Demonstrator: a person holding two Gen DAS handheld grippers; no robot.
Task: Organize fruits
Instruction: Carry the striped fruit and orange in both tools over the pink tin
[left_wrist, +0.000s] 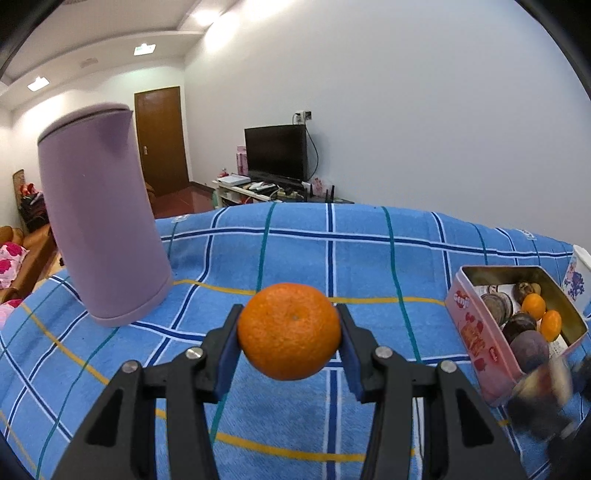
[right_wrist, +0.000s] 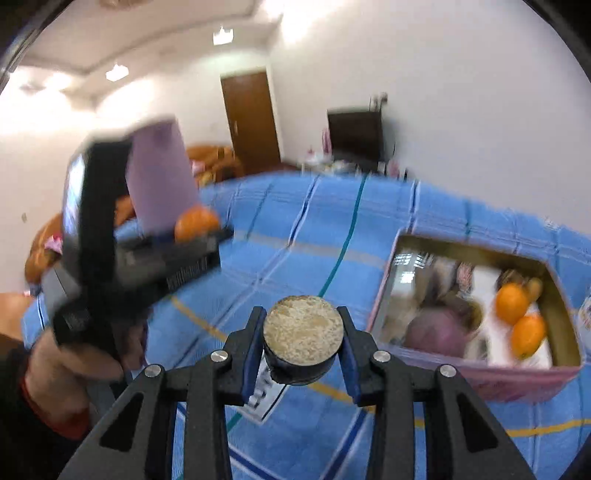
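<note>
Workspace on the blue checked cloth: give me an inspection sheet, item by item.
Surface: blue checked cloth, rumpled.
Job's things: mandarin in the left hand-held gripper; pink tin holding two small oranges and dark fruits.
Clutter: purple jug standing on the cloth; white printed cup behind the tin.
Grippers: left shut on the mandarin, off the cloth; right hand-held gripper shut on a round dark disc with a pale speckled top.
Cables: one runs down the wall behind the television.
Surroundings: brown door, low stand, sofa.
</note>
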